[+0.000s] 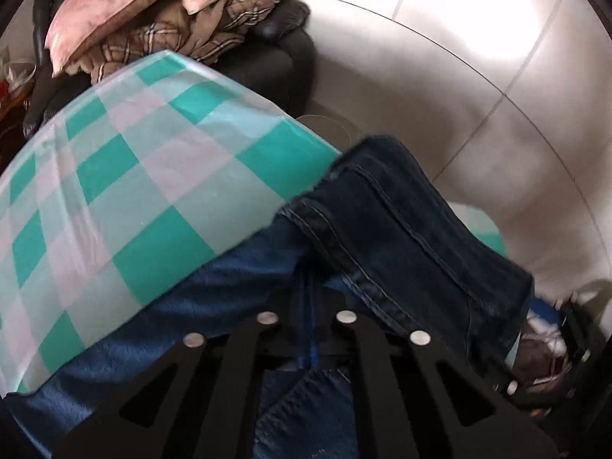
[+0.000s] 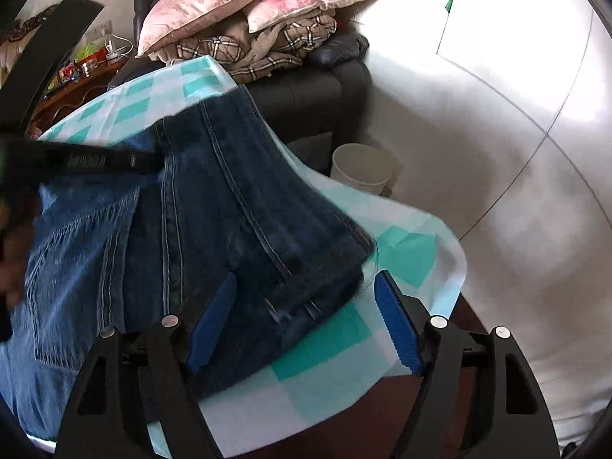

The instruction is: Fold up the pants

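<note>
Where the jeans (image 2: pixel 229 206) overhang the tabletop's (image 2: pixel 329 348) near corner, denim looks heavy, limp, thick-seamed; right gripper (image 2: pixel 306 325) gapes wide over the hem; left gripper (image 1: pixel 306 321) pinches cloth; grasp hems.

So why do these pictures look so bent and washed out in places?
Both views come through fisheye lenses, so the floor's tile lines bow and the corners go black. Left wrist view: window glare whitens the floor, and the jeans look motion-smeared. Right wrist view: a bright patch at right, and the tablecloth looks slightly soft.
</note>
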The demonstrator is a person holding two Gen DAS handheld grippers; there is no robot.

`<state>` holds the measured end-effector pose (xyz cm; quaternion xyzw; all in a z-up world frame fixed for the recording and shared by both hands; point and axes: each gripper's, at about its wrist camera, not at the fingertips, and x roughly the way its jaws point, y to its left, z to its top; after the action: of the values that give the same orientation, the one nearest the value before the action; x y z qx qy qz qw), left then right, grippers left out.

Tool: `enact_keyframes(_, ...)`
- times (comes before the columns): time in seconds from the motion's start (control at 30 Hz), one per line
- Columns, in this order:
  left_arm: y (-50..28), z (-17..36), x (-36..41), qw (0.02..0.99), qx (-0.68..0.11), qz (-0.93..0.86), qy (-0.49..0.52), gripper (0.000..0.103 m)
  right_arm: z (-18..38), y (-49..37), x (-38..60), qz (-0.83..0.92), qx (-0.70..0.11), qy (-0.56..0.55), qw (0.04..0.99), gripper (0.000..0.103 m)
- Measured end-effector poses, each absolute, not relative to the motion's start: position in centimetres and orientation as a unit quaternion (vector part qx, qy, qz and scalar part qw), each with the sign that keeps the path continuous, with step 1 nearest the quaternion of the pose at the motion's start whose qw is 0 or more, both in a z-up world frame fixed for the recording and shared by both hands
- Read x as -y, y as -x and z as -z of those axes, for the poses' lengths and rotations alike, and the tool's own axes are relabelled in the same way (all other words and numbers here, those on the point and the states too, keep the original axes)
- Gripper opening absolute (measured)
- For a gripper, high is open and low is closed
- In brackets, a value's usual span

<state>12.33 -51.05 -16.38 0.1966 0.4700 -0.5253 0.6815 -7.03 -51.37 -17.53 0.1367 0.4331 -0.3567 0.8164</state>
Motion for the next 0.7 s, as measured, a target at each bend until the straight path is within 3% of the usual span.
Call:
enact_keyframes(0.1,-12.1,15.8,50.7,0.684,-0.470,0.521,-0.200,0.002,17.8,7.8,51.9,0.339,-0.415,-0.166,0.828,0.066)
enact_keyframes(0.2,-11.5,13.5,49.0,0.699,-0.451,0.533,-0.159,0.002,17.2,10.3,54.2,0.299,-0.378,-0.270,0.833,0.059)
enact_keyframes(0.33,-10.0,11.8,48.7,0.704,-0.435,0.544,-0.136,0.005,16.5,12.8,56.2,0.268,-0.355,-0.336,0.830,0.057)
enact_keyframes(0.37,-9.3,11.5,48.4,0.702,-0.431,0.552,-0.131,0.007,16.2,13.1,56.2,0.274,-0.357,-0.330,0.830,0.057)
enact_keyframes(0.43,-6.9,11.0,47.1,0.695,-0.417,0.574,-0.114,0.026,15.4,13.9,56.2,0.285,-0.354,-0.312,0.834,0.057)
enact_keyframes(0.47,-5.4,10.9,46.2,0.692,-0.408,0.585,-0.108,0.029,15.2,14.3,56.5,0.285,-0.350,-0.319,0.833,0.057)
enact_keyframes(0.7,4.8,13.3,42.3,0.696,-0.337,0.603,-0.195,0.029,15.5,14.0,59.1,0.258,-0.353,-0.370,0.820,0.057)
